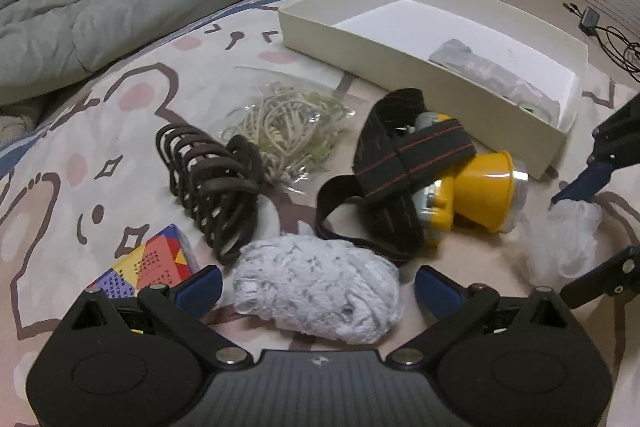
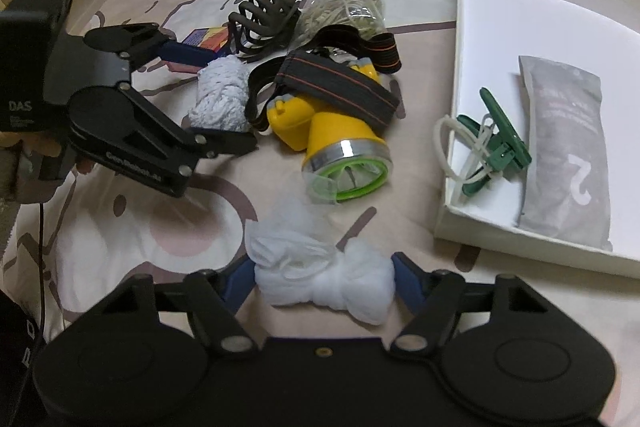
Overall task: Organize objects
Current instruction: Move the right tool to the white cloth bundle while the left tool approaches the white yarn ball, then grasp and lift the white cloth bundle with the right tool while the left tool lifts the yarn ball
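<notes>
The right hand-held gripper (image 2: 324, 283) is straddling a white mesh pouf (image 2: 324, 287) on the bed (image 2: 120, 247), with its blue fingers (image 2: 404, 277) sitting at 9 and 3 o'clock of the bundle. The pouf is bunched in at its waist between them, so the fingers are, by my reading, pinching the soft net, though how firmly is hard to tell. The pouf's long axis is running across the jaw line, from 9 to 3 o'clock, so the squeeze is falling along its length and not across it. The white box (image 2: 460, 27) is lying at about 2 o'clock from this hand, near, already holding a grey sachet (image 2: 564, 147) and a green clip (image 2: 500, 147); the carry looks like a short swing that way over the near wall.

The left hand-held gripper (image 1: 318, 287) is hovering released over a white-grey yarn ball (image 1: 316, 295), which is lying between its spread fingers (image 1: 198, 287) without clear contact. The yellow headlamp (image 1: 460, 191) is lying at 1 o'clock from it, the dark spring coil (image 1: 212, 183) at 11. For the pouf the right hand is plainly nearer; for the yarn, the left
</notes>
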`<state>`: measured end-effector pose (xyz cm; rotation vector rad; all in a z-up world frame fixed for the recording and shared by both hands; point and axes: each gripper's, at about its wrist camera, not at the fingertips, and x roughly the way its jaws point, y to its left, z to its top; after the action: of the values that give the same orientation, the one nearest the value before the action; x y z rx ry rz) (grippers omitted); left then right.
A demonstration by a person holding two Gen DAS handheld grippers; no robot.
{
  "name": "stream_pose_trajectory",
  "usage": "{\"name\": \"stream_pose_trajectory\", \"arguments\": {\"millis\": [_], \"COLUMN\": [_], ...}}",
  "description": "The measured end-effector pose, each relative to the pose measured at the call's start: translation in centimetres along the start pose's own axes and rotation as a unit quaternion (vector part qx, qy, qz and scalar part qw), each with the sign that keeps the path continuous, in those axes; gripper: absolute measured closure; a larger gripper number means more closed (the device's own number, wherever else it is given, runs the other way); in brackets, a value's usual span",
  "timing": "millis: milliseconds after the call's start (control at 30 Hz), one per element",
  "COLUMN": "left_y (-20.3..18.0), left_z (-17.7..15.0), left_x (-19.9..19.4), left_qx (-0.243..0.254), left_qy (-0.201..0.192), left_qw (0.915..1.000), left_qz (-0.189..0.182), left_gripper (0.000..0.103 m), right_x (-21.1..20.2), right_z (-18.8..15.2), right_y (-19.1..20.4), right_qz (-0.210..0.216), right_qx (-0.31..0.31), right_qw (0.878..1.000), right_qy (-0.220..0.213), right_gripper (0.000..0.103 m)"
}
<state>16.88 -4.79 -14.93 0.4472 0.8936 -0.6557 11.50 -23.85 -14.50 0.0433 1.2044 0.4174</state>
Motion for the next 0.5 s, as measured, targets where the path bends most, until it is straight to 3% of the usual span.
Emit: {"name": "stream_pose_trajectory", "arguments": {"millis": [67,300,400,500], "left_y": [-0.3,-0.3,0.0,0.1], "left_z": [0.0,0.0,-0.1,-0.2], "left_x": [-0.3,-1.4,-1.8,-1.7], "left_qx": [-0.004,-0.012,-0.019,-0.031], "left_qy": [0.001,0.011,0.017,0.025], "left_qw": [0.9998,0.9996,0.9995,0.9992], "left_qz": [-0.017,-0.025,-0.021,-0.012], "left_gripper": [0.003,0.008,0.015,0.016], "right_x": [-0.1,-0.5,-0.8,-0.9], "right_z": [0.0,0.0,-0.1,-0.3], "right_y": [0.0,0.0,0.0,0.0], "right_qz": [0.000,-0.007,-0.010,-0.013], "right_qx": [-0.001,-0.002,-0.002,-0.003], "right_qw": [1.000,1.000,1.000,1.000], "right_qy": [0.001,-0.004,-0.008,-0.008], "right_gripper": [0.030,0.030,0.030,0.030]}}
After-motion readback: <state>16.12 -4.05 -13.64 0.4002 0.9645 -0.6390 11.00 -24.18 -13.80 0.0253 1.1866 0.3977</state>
